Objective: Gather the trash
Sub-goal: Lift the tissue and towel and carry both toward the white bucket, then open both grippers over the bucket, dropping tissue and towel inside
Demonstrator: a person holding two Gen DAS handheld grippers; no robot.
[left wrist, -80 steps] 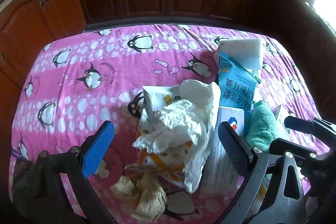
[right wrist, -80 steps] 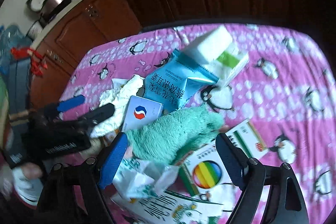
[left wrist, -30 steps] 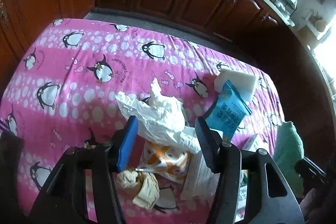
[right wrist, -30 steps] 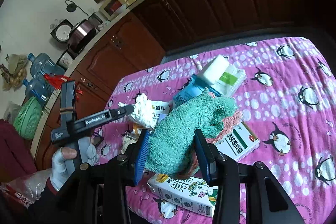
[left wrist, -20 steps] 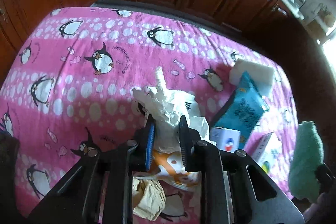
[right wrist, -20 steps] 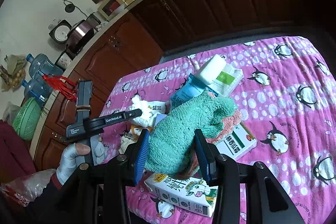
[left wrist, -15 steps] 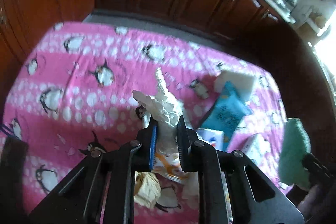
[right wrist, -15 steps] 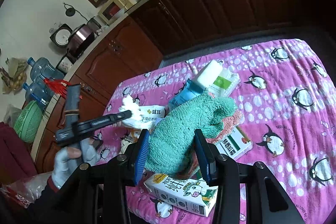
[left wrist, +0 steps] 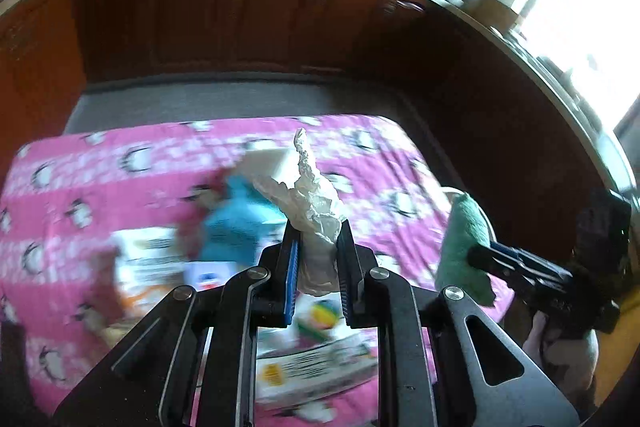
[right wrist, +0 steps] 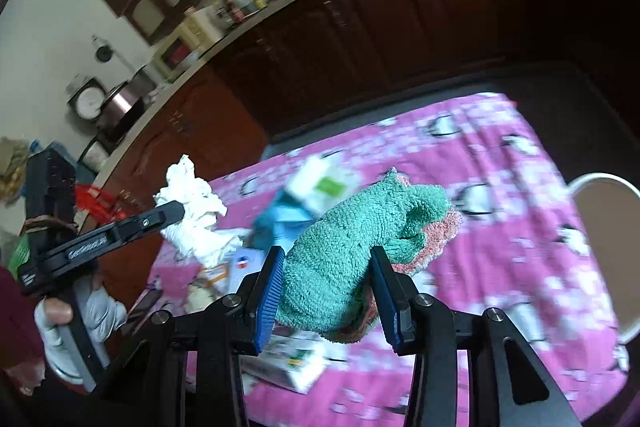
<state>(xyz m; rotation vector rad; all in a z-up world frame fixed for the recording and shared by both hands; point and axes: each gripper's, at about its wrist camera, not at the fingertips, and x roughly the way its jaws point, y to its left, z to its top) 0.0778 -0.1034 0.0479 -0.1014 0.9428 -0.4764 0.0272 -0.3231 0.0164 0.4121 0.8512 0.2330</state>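
Note:
My left gripper is shut on a crumpled white tissue and holds it well above the pink penguin tablecloth. The tissue also shows in the right wrist view, clamped in the left gripper. My right gripper is shut on a green fluffy cloth with a pink cloth under it, lifted above the table. The green cloth also shows in the left wrist view.
On the table lie a blue packet, a white foam block, a milk carton, small boxes and a brown crumpled paper. A white-rimmed bin stands off the table's right side. Dark wood cabinets stand behind.
My left gripper closed on the white tissue and lifted it off the pile, swinging right. My right gripper stays shut on the green cloth and has risen with it.

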